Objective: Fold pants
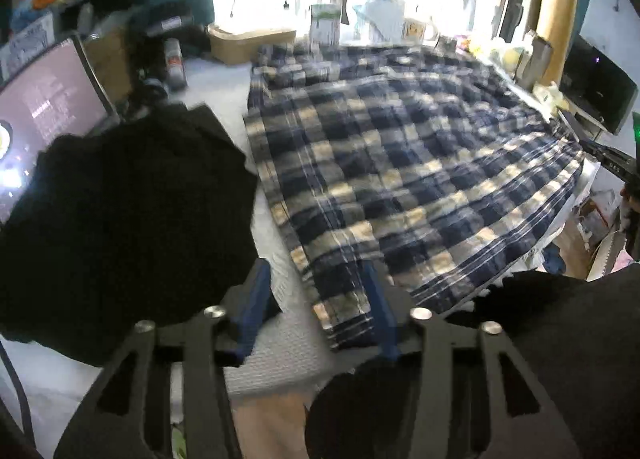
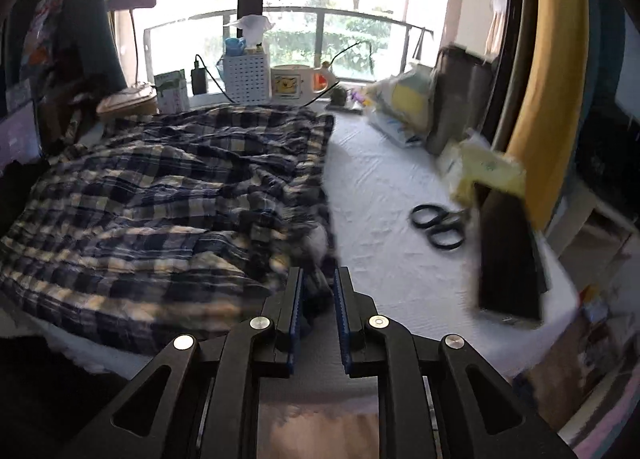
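The pants (image 1: 404, 163), plaid in navy and cream, are spread over the white table (image 1: 280, 343) and cover most of its middle. In the left wrist view they reach from the near edge to the far clutter by the window, with a hem lying at the near edge.

The left gripper (image 1: 316, 299) is held with its jaws apart at a middling width. The near hem of the pants lies between the blue pads (image 1: 256, 299), but no pad is seen pressing on it; the right pad stands just against the cloth's edge, and the left pad is over bare table. A black garment (image 1: 120, 211) is piled just left of this gripper, and a monitor (image 1: 44, 111) stands at the far left.

In the right wrist view the pants (image 2: 160, 199) are seen rumpled, filling the left half of the table (image 2: 392, 187). The right gripper (image 2: 318, 291) is held with its jaws narrow. A fold of plaid cloth lies between its pads (image 2: 340, 299); whether it is pinched cannot be told.

Scissors (image 2: 438, 225) lie on the bare table to the right, well apart from the pants. A mug (image 2: 292, 83) and a white basket (image 2: 246, 77) stand at the far edge by the window.
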The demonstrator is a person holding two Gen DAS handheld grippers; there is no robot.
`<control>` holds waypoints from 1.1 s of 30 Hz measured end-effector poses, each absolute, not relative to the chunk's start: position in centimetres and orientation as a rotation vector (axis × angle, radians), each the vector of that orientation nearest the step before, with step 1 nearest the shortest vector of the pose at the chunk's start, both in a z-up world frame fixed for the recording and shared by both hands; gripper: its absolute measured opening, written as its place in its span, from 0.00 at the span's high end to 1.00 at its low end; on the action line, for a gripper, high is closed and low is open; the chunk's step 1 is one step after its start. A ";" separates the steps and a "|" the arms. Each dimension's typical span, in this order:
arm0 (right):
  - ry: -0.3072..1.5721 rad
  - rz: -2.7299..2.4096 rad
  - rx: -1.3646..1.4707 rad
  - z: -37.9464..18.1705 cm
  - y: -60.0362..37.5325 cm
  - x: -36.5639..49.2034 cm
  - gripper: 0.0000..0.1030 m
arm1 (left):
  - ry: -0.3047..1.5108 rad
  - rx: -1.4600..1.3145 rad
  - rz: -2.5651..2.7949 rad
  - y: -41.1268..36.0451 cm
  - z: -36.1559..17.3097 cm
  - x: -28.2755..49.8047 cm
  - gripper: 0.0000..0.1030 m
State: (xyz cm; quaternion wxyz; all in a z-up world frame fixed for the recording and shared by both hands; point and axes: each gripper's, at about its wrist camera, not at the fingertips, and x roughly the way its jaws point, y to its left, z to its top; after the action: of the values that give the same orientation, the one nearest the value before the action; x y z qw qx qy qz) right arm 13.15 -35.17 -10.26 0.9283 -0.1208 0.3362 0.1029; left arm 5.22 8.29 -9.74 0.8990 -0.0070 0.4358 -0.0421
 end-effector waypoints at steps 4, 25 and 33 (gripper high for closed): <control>0.656 0.193 -0.231 -9.3 -36.3 12.3 0.21 | 0.846 0.030 -0.134 7.7 -9.0 3.8 0.42; 0.700 0.185 -0.217 -10.3 -36.2 12.1 0.20 | 0.875 0.263 0.019 5.9 -12.8 3.8 0.39; 0.703 0.170 -0.217 -10.5 -36.9 11.9 0.20 | 0.838 0.260 -0.002 4.3 -12.6 4.2 0.39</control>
State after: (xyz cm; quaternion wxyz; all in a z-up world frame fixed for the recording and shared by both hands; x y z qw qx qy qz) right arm 11.90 -36.87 -10.48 0.9296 -0.1060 0.3430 0.0832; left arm 4.16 4.31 -12.57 0.9052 0.1260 0.4059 -0.0011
